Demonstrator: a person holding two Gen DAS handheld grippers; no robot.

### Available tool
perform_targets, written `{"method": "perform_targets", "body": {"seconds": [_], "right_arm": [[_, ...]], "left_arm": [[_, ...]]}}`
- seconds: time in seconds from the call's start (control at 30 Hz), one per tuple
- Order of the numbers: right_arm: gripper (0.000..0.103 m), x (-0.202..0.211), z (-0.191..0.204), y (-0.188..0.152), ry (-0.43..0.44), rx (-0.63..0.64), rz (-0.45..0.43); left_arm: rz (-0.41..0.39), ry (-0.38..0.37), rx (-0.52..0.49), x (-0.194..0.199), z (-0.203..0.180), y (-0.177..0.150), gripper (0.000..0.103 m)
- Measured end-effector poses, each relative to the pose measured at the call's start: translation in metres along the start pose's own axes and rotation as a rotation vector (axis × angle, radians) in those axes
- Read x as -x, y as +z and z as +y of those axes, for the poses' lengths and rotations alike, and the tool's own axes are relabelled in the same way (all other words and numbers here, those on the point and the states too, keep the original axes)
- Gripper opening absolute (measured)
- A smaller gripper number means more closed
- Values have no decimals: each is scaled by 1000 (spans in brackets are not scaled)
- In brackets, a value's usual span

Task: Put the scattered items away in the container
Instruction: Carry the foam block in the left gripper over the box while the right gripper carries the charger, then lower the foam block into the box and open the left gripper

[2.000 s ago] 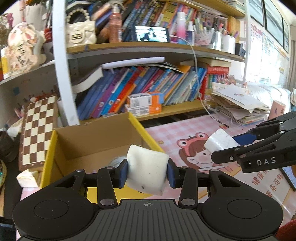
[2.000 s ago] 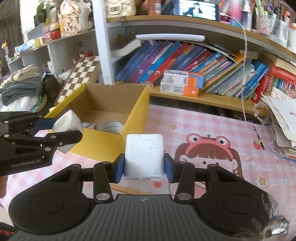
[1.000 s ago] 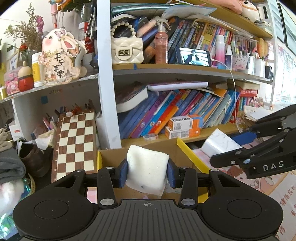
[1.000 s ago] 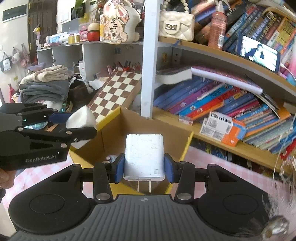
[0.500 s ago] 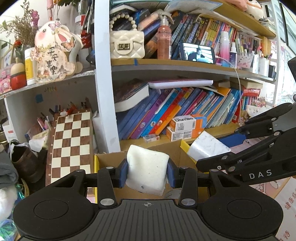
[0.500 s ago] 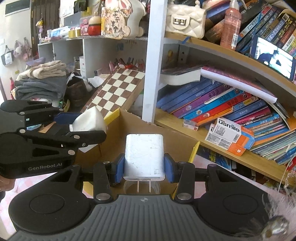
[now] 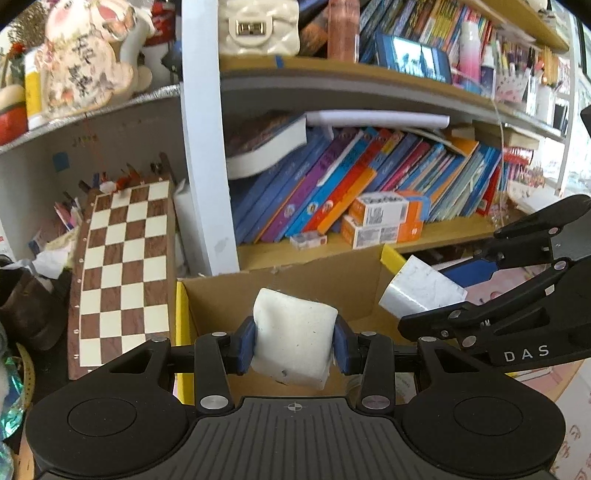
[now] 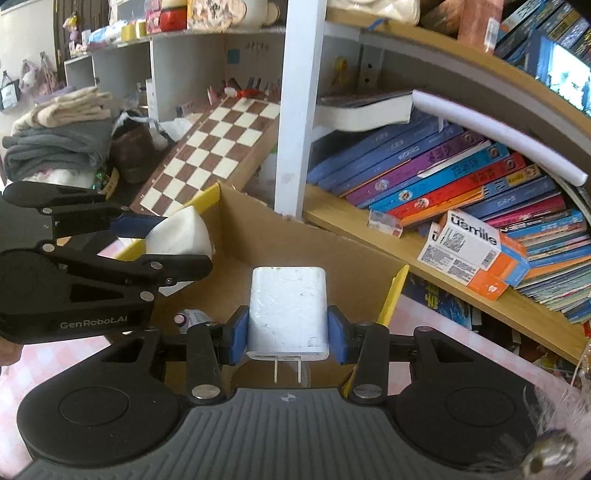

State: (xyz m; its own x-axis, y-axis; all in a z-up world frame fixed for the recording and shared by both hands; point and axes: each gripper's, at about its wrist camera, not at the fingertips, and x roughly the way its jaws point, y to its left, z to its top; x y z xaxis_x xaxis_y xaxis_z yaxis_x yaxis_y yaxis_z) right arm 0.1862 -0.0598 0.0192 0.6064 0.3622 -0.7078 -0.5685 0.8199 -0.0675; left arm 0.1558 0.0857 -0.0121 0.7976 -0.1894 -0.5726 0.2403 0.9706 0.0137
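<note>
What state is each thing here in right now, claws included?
Left claw: shut on white sponge block.
Right claw: shut on white charger, prongs toward camera.
Cardboard box: open-topped, under both claws.
Chessboard: leaning, tilted.

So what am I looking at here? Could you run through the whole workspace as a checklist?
Surface: pink checked table mat, mostly hidden.
Job's things: cardboard box with yellow flaps, open; white sponge and white charger, both held above it; something small lies inside, unclear.
Clutter: chessboard leaning beside the box.
Grippers: left gripper fingers shut on the sponge; right gripper fingers shut on the charger, prongs facing the camera.
Cables: thin white cable hanging by the shelf.
Surroundings: bookshelf with leaning books, orange-and-white cartons, folded clothes, cream handbag.
</note>
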Motion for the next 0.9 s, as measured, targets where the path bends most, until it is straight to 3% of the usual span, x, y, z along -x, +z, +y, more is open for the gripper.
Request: {"method": "perform_targets", "body": {"seconds": [0.33,0.9], "right_arm": [[42,-48,-4,10,7,51,58],[42,-97,-10,15,20,93,132]], "left_arm": [[74,-11,-6,-38,11,5,41],[173,-14,-22,-75,18,7,41]]}}
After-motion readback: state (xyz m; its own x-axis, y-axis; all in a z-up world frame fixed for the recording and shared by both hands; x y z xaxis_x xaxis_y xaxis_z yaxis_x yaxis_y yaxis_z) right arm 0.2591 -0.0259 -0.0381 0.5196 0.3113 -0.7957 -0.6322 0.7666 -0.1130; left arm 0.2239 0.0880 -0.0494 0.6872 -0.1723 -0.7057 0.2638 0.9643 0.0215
